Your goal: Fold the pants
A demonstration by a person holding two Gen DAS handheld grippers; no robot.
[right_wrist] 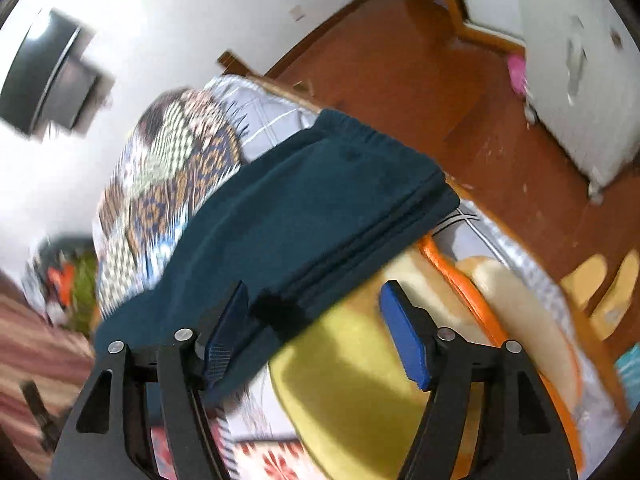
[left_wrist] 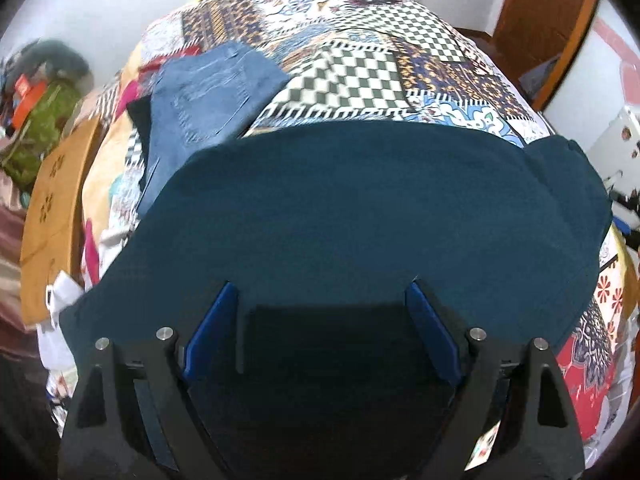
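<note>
Patchwork bedspread [left_wrist: 360,68] carries my teal pants [left_wrist: 360,208], folded flat so their layered edges line up. Left claw [left_wrist: 320,300] hovers released above them; right claw [right_wrist: 316,300] gapes at the stacked edge, gripping nothing.

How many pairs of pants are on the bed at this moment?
2. The dark teal pants lie folded across the bedspread in front of the left claw; blue jeans lie beyond them, partly covered. Others may be hidden.

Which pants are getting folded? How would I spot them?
Look at the bed with the patchwork bedspread. The dark teal pants lie folded along its near edge, below the open left gripper. Unlike the lighter blue jeans farther back, they are plain with an elastic waistband.
</note>
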